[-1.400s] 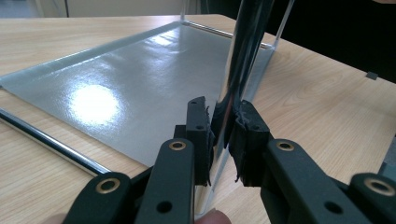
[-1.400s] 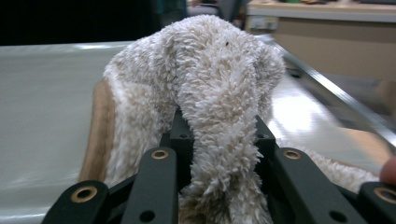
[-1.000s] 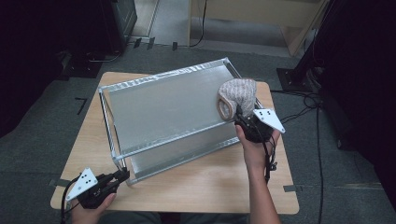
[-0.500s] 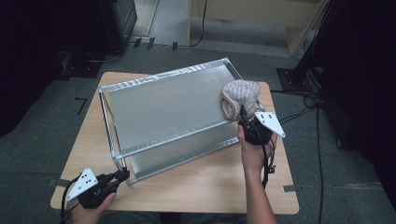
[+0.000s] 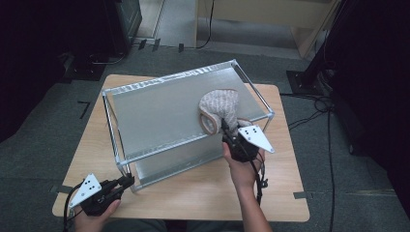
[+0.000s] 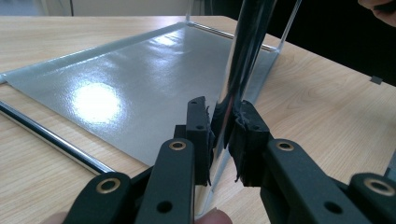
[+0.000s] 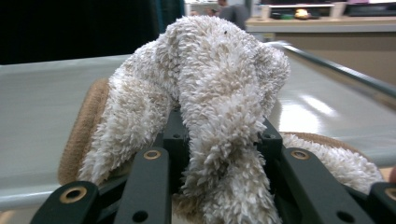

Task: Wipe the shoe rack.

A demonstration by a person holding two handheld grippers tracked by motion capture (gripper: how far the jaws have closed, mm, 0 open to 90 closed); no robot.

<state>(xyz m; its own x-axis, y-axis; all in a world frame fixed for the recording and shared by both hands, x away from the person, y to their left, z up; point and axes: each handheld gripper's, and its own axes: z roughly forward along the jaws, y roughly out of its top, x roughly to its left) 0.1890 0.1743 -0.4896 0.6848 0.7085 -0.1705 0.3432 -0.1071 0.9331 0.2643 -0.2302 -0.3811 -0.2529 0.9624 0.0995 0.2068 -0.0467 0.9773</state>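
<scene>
**Inspector A:** Position of the rack (image 5: 159, 113)?

**Inspector B:** It stands on the worktop (image 5: 203, 193), a chromed frame with grey sheet shelves, its long side running from about 8 o'clock to 2 o'clock in the high view. The lower shelf (image 6: 135, 79) rests just above the wood.

**Inspector A:** Left gripper (image 5: 126, 181)?

**Inspector B:** At 7 o'clock on the worktop, at the rack's near left corner. In the left gripper view its fingers (image 6: 198, 128) are clenched on the upright corner post (image 6: 245, 56); the pads press the tube from both sides. The hand (image 5: 96, 217) holds the gripper level, close to the wood.

**Inspector A:** Right gripper (image 5: 227, 131)?

**Inspector B:** At 3 o'clock from the rack's centre, against the near right edge of the top shelf (image 5: 145, 121). Its jaws have just been closing, and the towel (image 5: 220, 108) is between them. In the right gripper view the fingers (image 7: 175, 128) grip a fold of the pile from both sides; the cloth (image 7: 210, 84) bulges up over them and hangs down between the jaw arms.

**Inspector A:** Where does the towel lie?

**Inspector B:** On the top shelf, toward its right end, bunched in a mound. It is cream, fluffy, with a tan border (image 7: 84, 126) curling along its left side in the right gripper view. The part beyond the fingers rests on the shelf sheet; the near part overhangs the front rail at the gripper.
</scene>
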